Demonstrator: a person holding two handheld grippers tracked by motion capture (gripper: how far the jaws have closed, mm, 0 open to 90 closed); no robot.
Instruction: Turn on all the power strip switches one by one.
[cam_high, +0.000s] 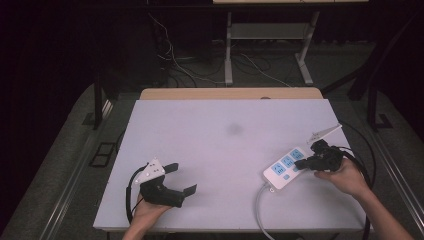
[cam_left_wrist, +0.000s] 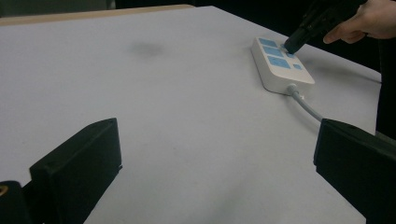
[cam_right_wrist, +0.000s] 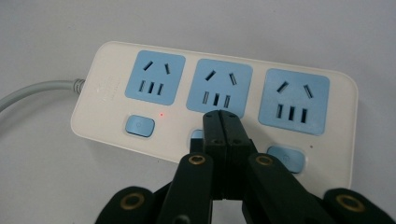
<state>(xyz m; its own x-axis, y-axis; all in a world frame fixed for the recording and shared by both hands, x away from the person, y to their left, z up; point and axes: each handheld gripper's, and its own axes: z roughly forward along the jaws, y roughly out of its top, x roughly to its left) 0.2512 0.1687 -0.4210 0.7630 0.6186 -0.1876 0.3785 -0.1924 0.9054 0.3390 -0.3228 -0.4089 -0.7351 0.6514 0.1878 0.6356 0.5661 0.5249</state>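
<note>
We judge step: pressing middle switch | power strip (cam_high: 285, 167) lower right | right gripper (cam_right_wrist: 221, 122) jaws pressed together, tip on middle switch | left gripper (cam_high: 181, 179) spread, idle lower left | next: firm downward push

Power strip (cam_high: 286, 167) on table (cam_high: 210, 145), right of left hand-held gripper (cam_high: 181, 178)

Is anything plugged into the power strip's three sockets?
No: in the right gripper view all three blue sockets of the power strip sit bare, slots visible.
</note>
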